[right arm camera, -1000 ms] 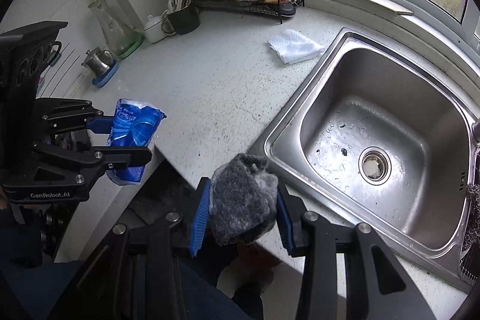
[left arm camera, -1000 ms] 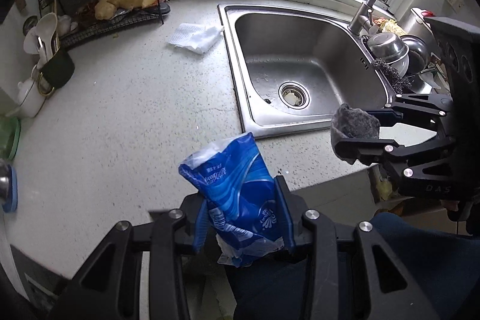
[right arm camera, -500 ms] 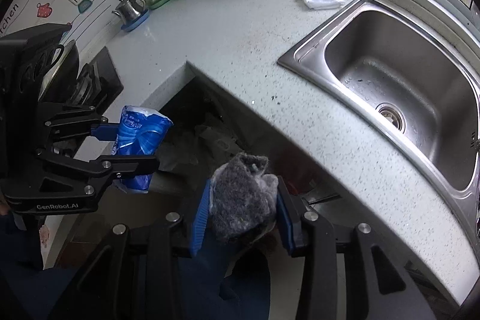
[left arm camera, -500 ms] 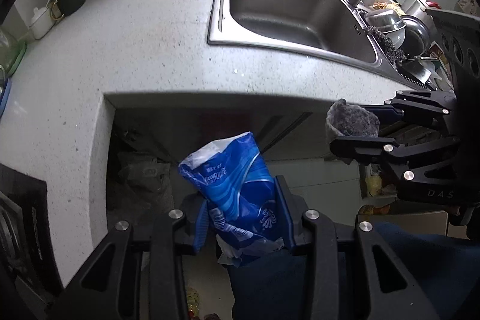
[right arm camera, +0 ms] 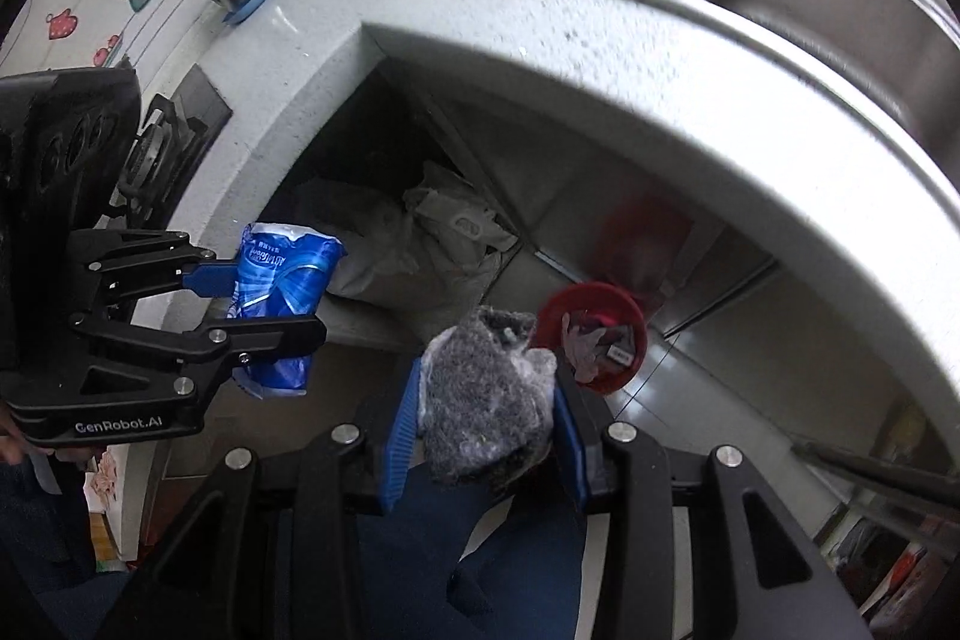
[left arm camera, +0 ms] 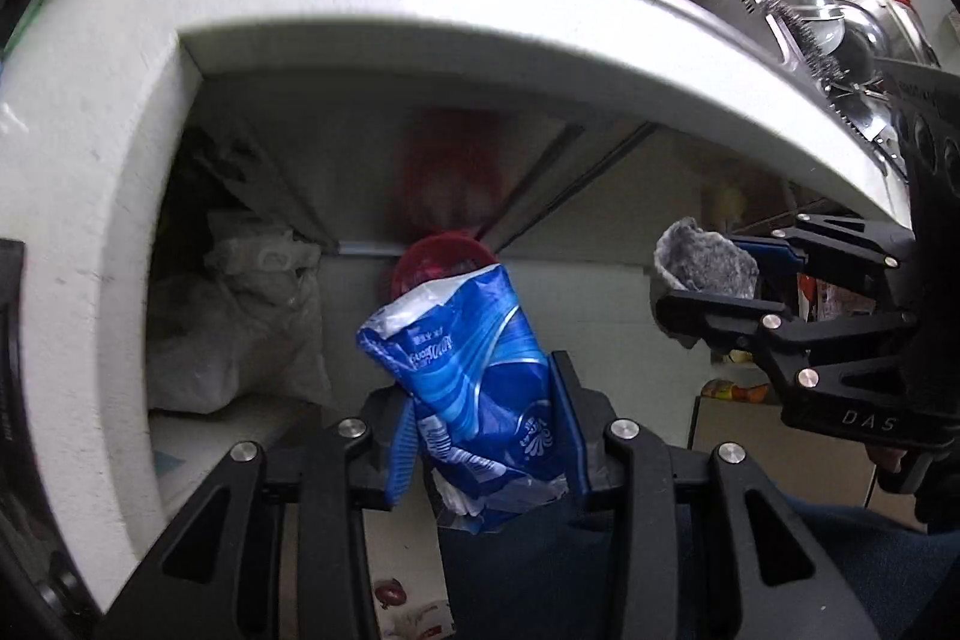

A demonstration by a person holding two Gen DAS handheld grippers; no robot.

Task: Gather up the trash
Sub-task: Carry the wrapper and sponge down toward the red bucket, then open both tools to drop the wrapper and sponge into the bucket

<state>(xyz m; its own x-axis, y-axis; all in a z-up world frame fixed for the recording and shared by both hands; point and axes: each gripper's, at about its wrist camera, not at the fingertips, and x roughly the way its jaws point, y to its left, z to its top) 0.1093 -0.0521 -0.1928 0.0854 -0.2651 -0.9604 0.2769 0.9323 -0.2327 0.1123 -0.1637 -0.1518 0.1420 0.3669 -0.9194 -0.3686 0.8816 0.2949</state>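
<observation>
The left gripper (left arm camera: 487, 439) was clamped on a crumpled blue wrapper (left arm camera: 474, 388), held upright between the jaws; the right gripper (right arm camera: 486, 427) was closed on a grey fuzzy wad (right arm camera: 489, 400); ahead of both jaws, below the counter (right arm camera: 540, 16), a red bin (right arm camera: 600, 340) was seen. Only in the right wrist view was the bin's rubbish shown, just past the wad; in the left wrist view the bin (left arm camera: 441, 259) was half hidden behind the wrapper. Since a second ago, both grippers had been lowered from over the countertop to the open cupboard beneath; both grips were unchanged.
</observation>
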